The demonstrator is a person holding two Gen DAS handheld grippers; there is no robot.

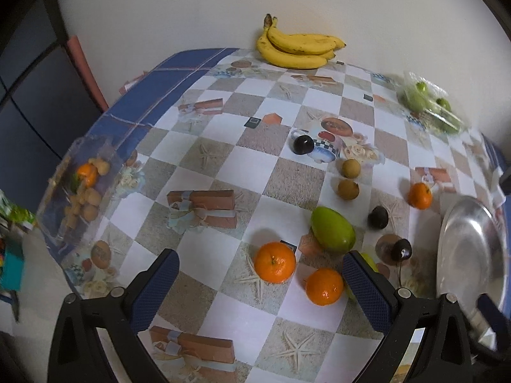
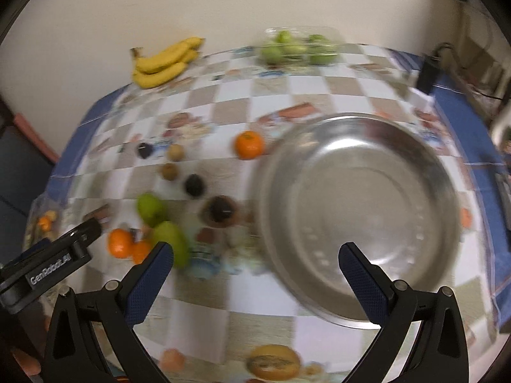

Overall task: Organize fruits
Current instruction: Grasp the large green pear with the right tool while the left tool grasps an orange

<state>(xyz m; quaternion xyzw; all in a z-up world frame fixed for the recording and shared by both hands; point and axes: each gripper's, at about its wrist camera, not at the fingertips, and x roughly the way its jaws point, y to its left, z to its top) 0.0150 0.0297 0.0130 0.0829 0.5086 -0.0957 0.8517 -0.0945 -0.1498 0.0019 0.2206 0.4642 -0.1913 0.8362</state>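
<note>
Left gripper [image 1: 260, 287] hangs above the near tabletop [image 1: 223, 146], jaws spread wide, nothing between them. Right gripper [image 2: 255, 274] likewise wide and empty, over the near rim of the steel bowl [image 2: 361, 223]; that view is blurred.

Loose fruit lies in a scatter between the two grippers. Nearest the left gripper: two mandarins, one [image 1: 275, 262] just ahead between the fingers, the other [image 1: 324, 286] touching or almost touching the inner face of its right finger. Beyond them a green mango [image 1: 332, 229], long axis running from far-left to near-right, blunt end toward the bowl. Further off: a third mandarin [image 1: 420, 195], dark plums [image 1: 378, 217], two small brown fruits [image 1: 348, 189]. Bananas [image 1: 297, 48] lie against the wall, tips pointing right; bagged green fruit [image 1: 431, 105] lies at the far right.

Judgement: the left arm is the nearer to the mandarins; the bowl, empty, lies to their right, under the right gripper. Round fruit, so approach angle matters little.
</note>
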